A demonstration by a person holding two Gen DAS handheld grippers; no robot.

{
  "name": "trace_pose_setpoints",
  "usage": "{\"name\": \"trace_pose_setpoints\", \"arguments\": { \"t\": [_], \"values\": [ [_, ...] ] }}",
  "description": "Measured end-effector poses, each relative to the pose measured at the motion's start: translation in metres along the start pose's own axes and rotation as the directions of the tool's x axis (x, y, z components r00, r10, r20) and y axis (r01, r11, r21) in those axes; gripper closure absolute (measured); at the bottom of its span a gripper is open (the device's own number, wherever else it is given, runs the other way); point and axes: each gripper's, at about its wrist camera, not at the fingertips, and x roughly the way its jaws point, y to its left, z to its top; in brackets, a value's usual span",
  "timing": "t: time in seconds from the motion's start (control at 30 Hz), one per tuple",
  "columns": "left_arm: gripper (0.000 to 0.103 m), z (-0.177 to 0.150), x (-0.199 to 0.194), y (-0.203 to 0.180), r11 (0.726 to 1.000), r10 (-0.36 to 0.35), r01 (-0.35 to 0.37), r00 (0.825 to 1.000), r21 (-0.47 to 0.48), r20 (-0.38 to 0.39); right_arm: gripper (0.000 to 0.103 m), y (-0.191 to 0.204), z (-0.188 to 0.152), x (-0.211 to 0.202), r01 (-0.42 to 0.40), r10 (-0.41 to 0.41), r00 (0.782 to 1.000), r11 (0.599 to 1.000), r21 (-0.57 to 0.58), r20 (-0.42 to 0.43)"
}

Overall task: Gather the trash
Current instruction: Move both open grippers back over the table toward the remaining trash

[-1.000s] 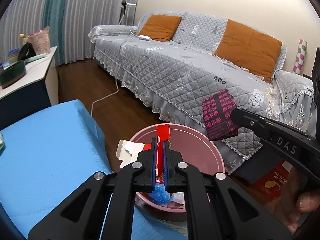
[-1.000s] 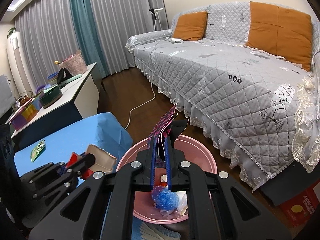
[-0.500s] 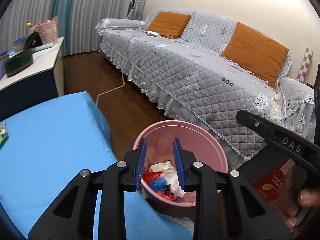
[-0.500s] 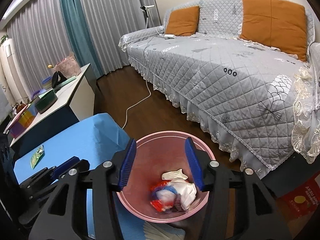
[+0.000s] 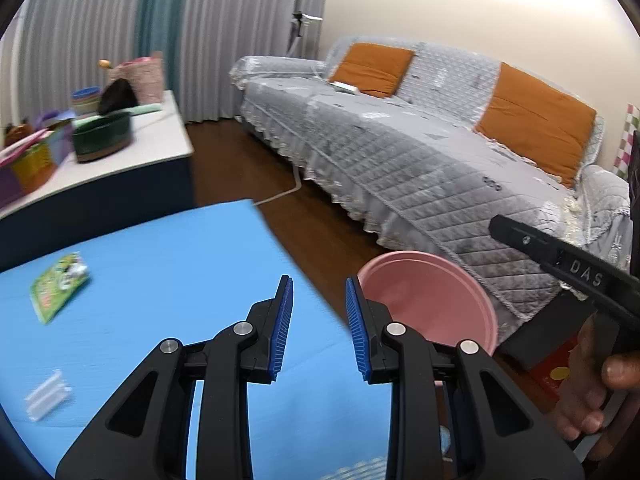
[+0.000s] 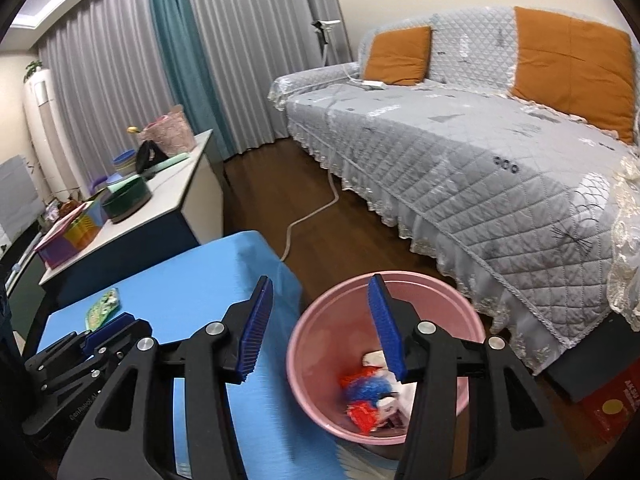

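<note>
The pink bin point(image 6: 304, 364) is standing on the floor just off the blue table's point(image 5: 168, 248) edge, with open floor between it and the sofa point(image 6: 480, 152). Trash point(image 6: 368, 392) is lying in its bottom, partly hidden behind a finger of the right gripper point(image 6: 320, 330), whose jaws are closing slightly with nothing between them, one over the table, one over the bin. The left gripper point(image 5: 318, 322) is hovering over the table edge, fingers spread and empty. A green packet point(image 5: 56, 284) and a blurry white wrapper point(image 5: 44, 396) are lying on the table. A hand point(image 5: 592, 392) is gripping the right gripper's handle, cut off at the frame's edge.
</note>
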Motion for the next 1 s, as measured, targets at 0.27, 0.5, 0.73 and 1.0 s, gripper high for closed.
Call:
{"name": "trace_pose_setpoints", "arguments": {
  "t": [0.27, 0.5, 0.73, 1.0],
  "values": [
    [0.075, -0.014, -0.043, 0.068, 0.993, 0.116, -0.115, 0.993, -0.038, 0.017, 0.067, 0.056, -0.007, 0.0, -0.093, 0.093, 0.996, 0.995, -0.045, -0.002],
    [0.075, -0.031, -0.072, 0.125, 0.976, 0.206, -0.205, 0.978, -0.076, 0.011, 0.073, 0.112, -0.017, 0.009, -0.176, 0.174, 0.984, 0.982, -0.073, -0.029],
    [0.071, -0.053, -0.081, 0.174, 0.951, 0.285, -0.289, 0.957, -0.112, -0.048, 0.072, 0.158, -0.028, 0.023, -0.246, 0.238, 0.968, 0.963, -0.106, -0.078],
    [0.049, -0.079, -0.066, 0.221, 0.906, 0.36, -0.385, 0.919, -0.174, -0.162, 0.063, 0.193, -0.041, 0.043, -0.303, 0.286, 0.948, 0.946, -0.114, -0.141]
  ]
}}
